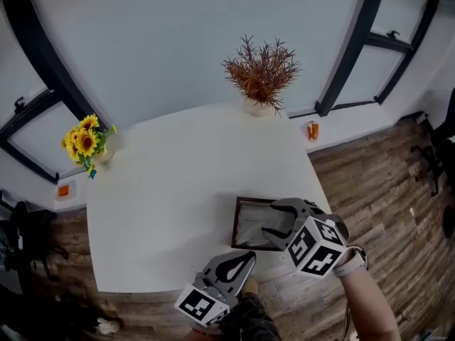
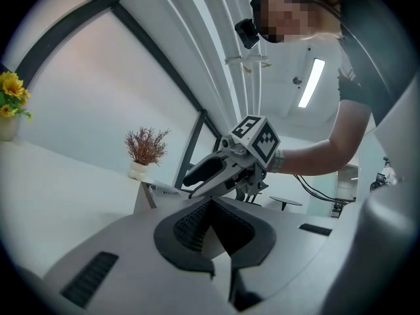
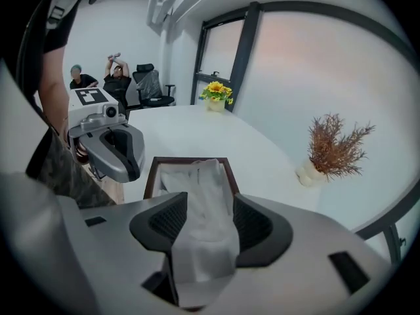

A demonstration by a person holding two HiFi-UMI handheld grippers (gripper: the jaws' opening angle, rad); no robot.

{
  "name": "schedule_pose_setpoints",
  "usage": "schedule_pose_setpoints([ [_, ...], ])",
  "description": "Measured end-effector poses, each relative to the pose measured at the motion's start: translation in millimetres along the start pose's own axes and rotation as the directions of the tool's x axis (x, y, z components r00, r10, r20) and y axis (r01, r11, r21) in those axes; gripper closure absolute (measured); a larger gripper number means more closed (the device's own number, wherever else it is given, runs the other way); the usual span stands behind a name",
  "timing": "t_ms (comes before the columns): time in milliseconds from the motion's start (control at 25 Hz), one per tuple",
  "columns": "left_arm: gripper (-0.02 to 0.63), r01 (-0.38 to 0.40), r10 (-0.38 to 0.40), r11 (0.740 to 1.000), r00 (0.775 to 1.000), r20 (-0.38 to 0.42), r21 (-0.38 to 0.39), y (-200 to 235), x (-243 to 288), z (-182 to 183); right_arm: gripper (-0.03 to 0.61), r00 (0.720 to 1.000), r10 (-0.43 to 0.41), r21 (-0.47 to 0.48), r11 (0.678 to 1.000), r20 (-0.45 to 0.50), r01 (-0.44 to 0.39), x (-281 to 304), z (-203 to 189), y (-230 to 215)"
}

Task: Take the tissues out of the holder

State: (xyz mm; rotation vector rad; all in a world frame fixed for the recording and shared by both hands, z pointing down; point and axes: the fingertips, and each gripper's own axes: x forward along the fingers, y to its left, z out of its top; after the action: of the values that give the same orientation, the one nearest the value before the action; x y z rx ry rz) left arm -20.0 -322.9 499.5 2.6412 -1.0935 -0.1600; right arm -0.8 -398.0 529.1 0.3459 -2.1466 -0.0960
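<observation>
The holder [image 1: 237, 227] is a dark brown open box near the white table's [image 1: 178, 190] front right corner, with white tissues [image 1: 252, 226] in it. My right gripper [image 1: 274, 219] hovers just above the holder. In the right gripper view its jaws [image 3: 210, 222] stand wide, and a tissue [image 3: 205, 209] drawn up from the holder [image 3: 152, 176] lies loose between the pads. My left gripper [image 1: 249, 256] is at the table's front edge, beside the holder's near left corner. Its tips [image 2: 211, 205] meet with nothing held between them.
A vase of dried reddish twigs [image 1: 261, 73] stands at the table's far edge and a vase of sunflowers [image 1: 87, 142] at its far left corner. A small orange item [image 1: 312, 130] sits on the sill. Two people and office chairs [image 3: 147, 84] are far behind.
</observation>
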Motion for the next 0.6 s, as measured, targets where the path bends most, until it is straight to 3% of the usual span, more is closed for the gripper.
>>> schedule_pose_setpoints([
  [200, 0.606, -0.004, 0.004, 1.0, 1.0, -0.003, -0.008, 2.9, -4.0, -6.2, 0.379, 0.996, 0.048, -0.076, 0.996, -0.072, -0.054, 18.9, 1.2, 6.3],
  [400, 0.606, -0.008, 0.009, 1.0, 1.0, 0.022, -0.023, 4.1, -4.7, -4.5, 0.379, 0.984, 0.04, -0.153, 0.986, -0.175, -0.067, 34.8, -11.5, 9.4],
  [600, 0.606, -0.016, 0.019, 0.999, 0.998, 0.058, -0.049, 4.4, -7.9, -0.9, 0.379, 0.967, 0.07, -0.117, 0.988, -0.246, -0.101, 44.5, -24.0, 14.3],
])
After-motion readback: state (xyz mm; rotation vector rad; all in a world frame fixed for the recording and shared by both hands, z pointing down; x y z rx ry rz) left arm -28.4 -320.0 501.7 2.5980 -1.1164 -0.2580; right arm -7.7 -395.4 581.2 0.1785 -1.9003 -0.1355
